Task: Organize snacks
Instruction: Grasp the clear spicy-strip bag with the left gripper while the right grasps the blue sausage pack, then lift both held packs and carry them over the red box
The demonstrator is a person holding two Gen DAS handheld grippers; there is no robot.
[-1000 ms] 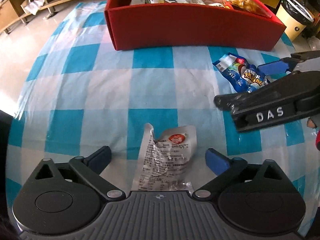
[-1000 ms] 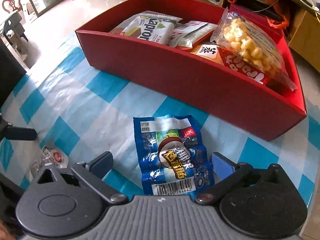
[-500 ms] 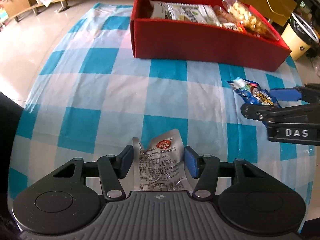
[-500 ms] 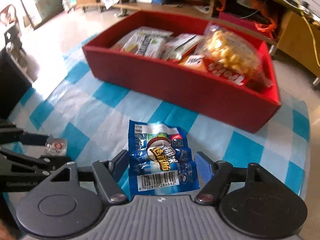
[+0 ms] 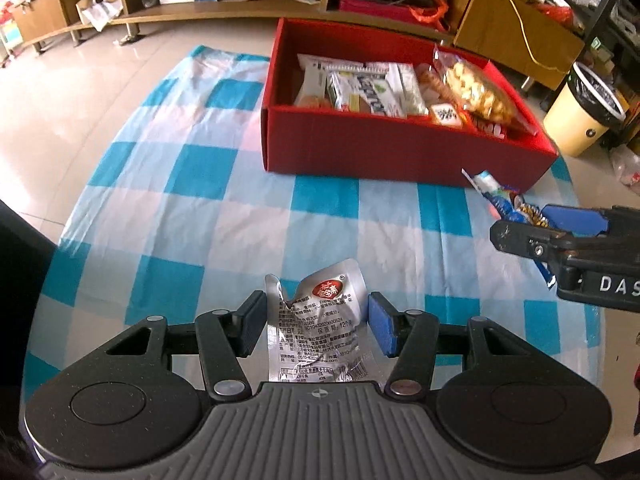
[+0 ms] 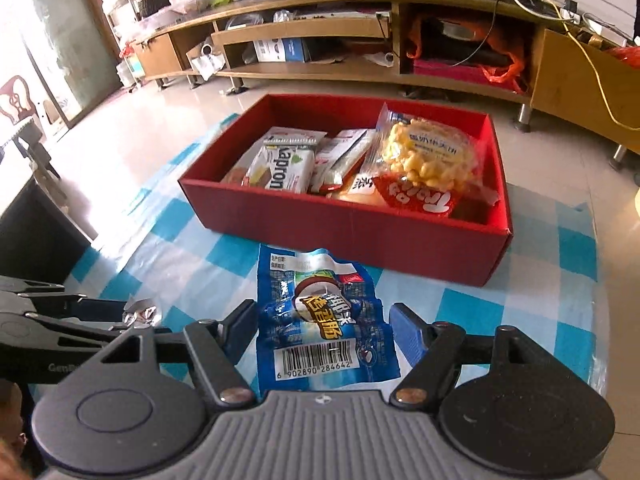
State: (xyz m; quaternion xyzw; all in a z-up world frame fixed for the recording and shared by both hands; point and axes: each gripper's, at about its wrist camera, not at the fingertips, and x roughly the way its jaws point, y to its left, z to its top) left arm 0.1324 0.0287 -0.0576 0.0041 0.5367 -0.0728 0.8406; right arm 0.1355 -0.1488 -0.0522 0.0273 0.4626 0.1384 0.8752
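Observation:
My left gripper [image 5: 316, 322] is shut on a silver snack packet [image 5: 316, 328] with a red logo and holds it above the checked cloth. My right gripper [image 6: 324, 332] is shut on a blue snack packet [image 6: 320, 320] with a barcode and holds it lifted too. The blue packet [image 5: 502, 202] and right gripper [image 5: 560, 232] show at the right of the left wrist view. The silver packet [image 6: 138, 316] shows at the left of the right wrist view. A red box [image 5: 400, 152] with several snack packs stands ahead; it also shows in the right wrist view [image 6: 344, 224].
A blue-and-white checked cloth [image 5: 200, 208] covers the table. A cream waste bin [image 5: 584, 112] stands on the floor at the right. Low wooden shelving [image 6: 360, 40] runs along the far wall. A dark object [image 6: 36, 232] stands by the table's left edge.
Both grippers closed on their packets and rose from the cloth. The red box now looks farther away and lower in both views.

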